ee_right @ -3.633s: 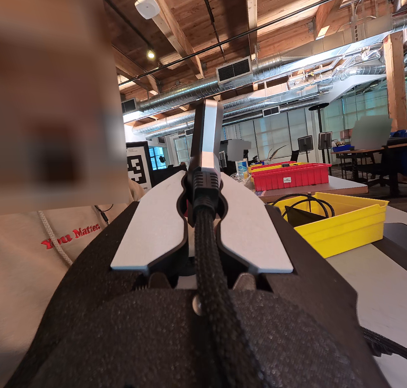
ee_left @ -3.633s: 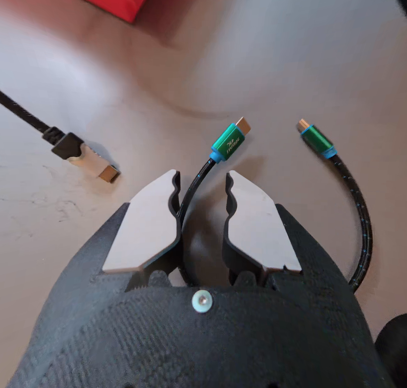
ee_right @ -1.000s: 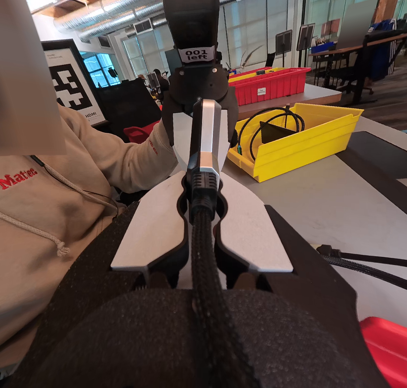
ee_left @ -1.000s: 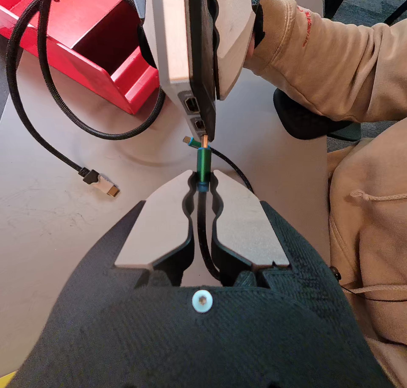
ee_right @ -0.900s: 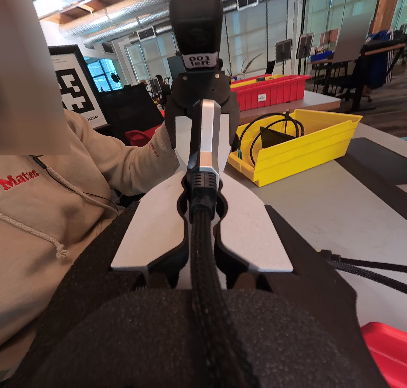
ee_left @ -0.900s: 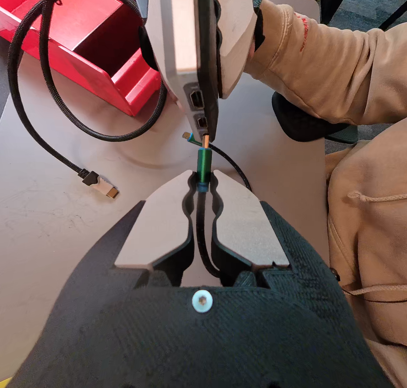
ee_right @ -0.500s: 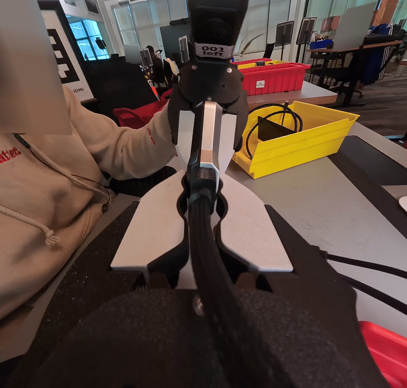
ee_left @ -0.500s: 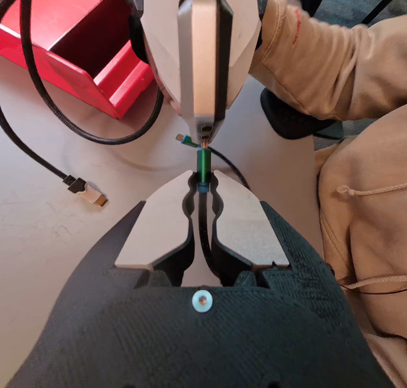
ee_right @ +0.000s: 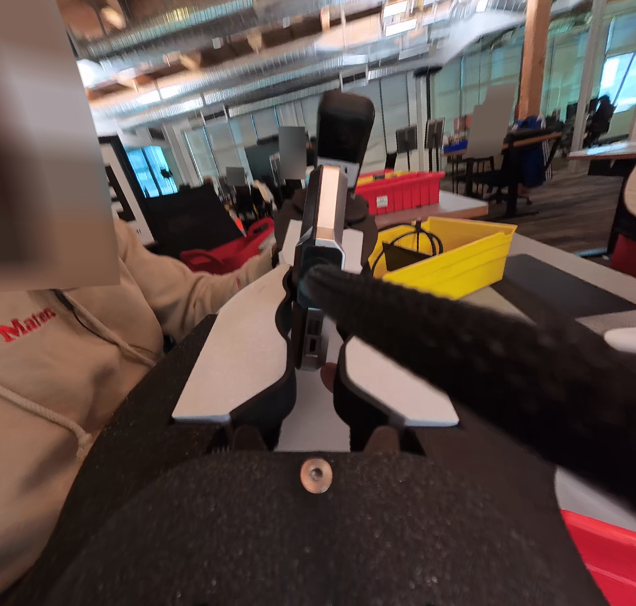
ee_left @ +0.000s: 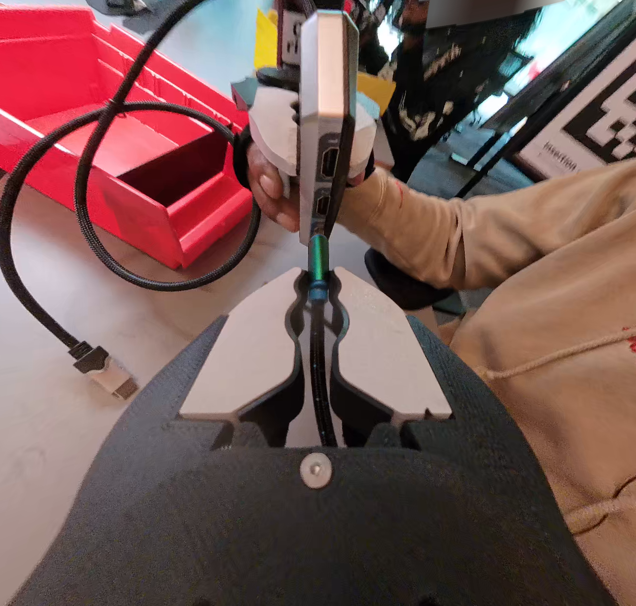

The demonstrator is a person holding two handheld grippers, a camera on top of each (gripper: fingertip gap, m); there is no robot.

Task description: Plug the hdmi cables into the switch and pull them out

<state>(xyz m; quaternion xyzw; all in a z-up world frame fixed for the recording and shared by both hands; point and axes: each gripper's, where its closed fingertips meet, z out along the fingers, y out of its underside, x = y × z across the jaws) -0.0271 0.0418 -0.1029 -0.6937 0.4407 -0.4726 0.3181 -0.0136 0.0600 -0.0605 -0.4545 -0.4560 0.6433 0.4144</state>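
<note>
Green metal HDMI plug (ee_left: 317, 256) sits pinched in the left gripper (ee_left: 317, 276) jaws. Its tip touches the flat silver switch box (ee_left: 325, 114). The right gripper (ee_right: 315, 291) jaws hold that box.

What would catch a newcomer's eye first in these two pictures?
In the left wrist view, a silver switch stands upright at centre, with a green plug pushed into its lowest port by the left tool. A red bin sits at left; a black braided cable sweeps across the right wrist view.

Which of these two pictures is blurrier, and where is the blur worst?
Right wrist view is blurrier: the ceiling streaks, and the black braided cable close to the lens is soft. Left wrist view is sharp on the green plug and switch; only the top-right background smears.
</note>
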